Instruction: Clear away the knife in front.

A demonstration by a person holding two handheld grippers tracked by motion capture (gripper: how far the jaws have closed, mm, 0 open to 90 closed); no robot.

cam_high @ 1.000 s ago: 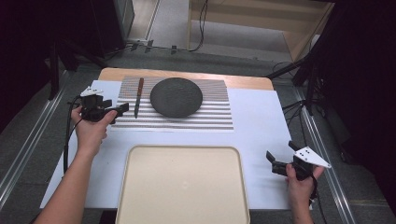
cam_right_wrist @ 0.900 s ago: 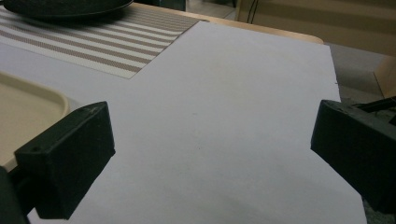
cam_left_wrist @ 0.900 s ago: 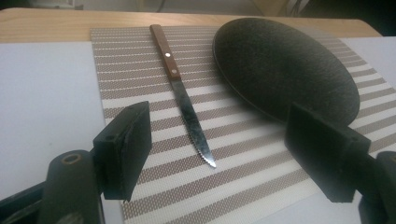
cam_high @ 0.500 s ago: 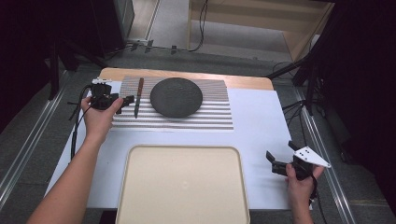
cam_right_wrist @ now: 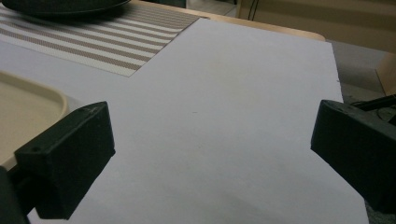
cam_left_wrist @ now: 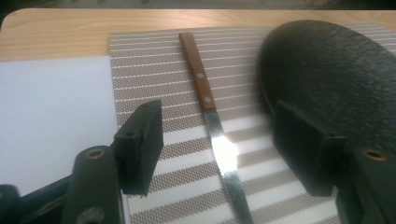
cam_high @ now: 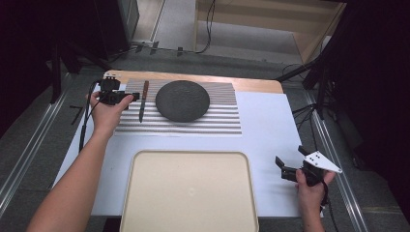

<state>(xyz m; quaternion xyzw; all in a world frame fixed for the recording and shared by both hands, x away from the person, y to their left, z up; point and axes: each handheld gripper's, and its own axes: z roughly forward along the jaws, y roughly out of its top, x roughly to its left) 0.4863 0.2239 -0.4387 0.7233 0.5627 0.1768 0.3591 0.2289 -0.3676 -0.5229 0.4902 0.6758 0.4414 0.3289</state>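
1. Knife with a brown riveted wooden handle and narrow shiny steel blade [cam_high: 142, 101] lies flat on the striped woven placemat [cam_high: 212, 123], just left of the round black textured plate [cam_high: 183, 100], handle pointing to the table's far edge.
2. Left gripper [cam_high: 126, 96] hovers at the knife's left side; its jaws have just been closing, yet they stand apart, pressing nothing.
3. Left gripper view puts the knife [cam_left_wrist: 210, 112] between the two black jaws, showing two rivets and glare on the blade; the high view is too small for either.
4. Cream rectangular plastic tray [cam_high: 188, 193] sits near the person.
5. Right gripper [cam_high: 290, 166] rests wide open over the white table sheet [cam_right_wrist: 224, 116].
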